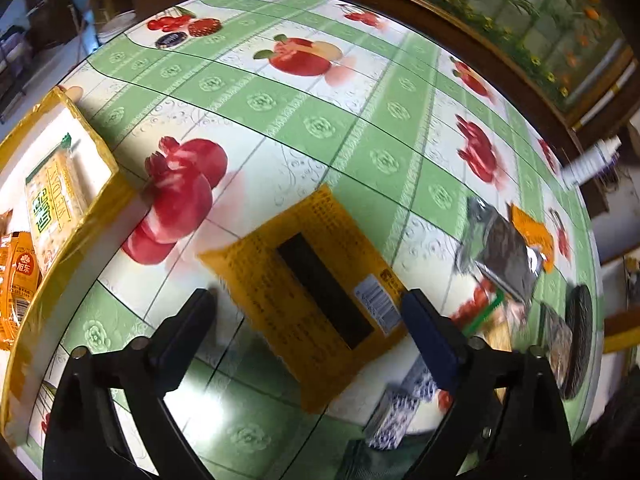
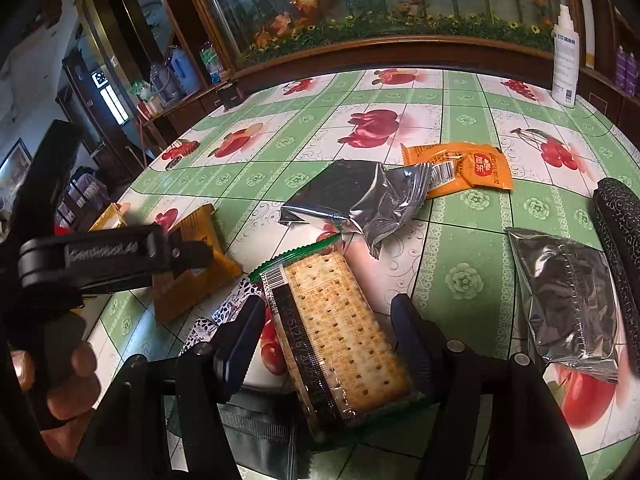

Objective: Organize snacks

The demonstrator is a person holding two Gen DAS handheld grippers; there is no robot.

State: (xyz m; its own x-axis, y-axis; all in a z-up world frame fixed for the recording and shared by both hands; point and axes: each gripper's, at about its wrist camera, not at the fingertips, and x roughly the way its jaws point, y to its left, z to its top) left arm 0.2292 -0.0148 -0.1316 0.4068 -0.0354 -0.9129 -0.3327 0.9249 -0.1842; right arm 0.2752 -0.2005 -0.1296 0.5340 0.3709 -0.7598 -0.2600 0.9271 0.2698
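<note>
A yellow-rimmed box (image 1: pixel 100 200) sits at the left edge of the left wrist view on the counter (image 1: pixel 320 128), which is covered by a green-and-white cloth printed with fruit. Inside the box lie a cracker packet with green lettering (image 1: pixel 54 204) and, beside it toward the near corner, an orange sachet (image 1: pixel 18 280).

The left gripper (image 1: pixel 308 320) hangs over the counter with its fingers spread wide. A yellow snack packet (image 1: pixel 308 300) lies printed-back up between them, barcode toward the right finger; neither finger presses on it. The picture is blurred here, so whether the packet rests flat on the cloth cannot be told. A small black-and-white patterned pack (image 1: pixel 400 412) lies just behind it.

In the right wrist view, the right gripper (image 2: pixel 328 340) has its fingers set either side of a green-edged pack of crackers (image 2: pixel 344 332) lying on the cloth. The pack fills much of the gap, but whether the fingers actually pinch it cannot be told.

Loose on the counter beyond it are a crumpled silver wrapper (image 2: pixel 356 200), an orange sachet (image 2: pixel 468 168) touching that wrapper, and a dark silvery packet (image 2: pixel 568 300) at the right. A white spray bottle (image 2: pixel 565 56) stands at the far edge.
</note>
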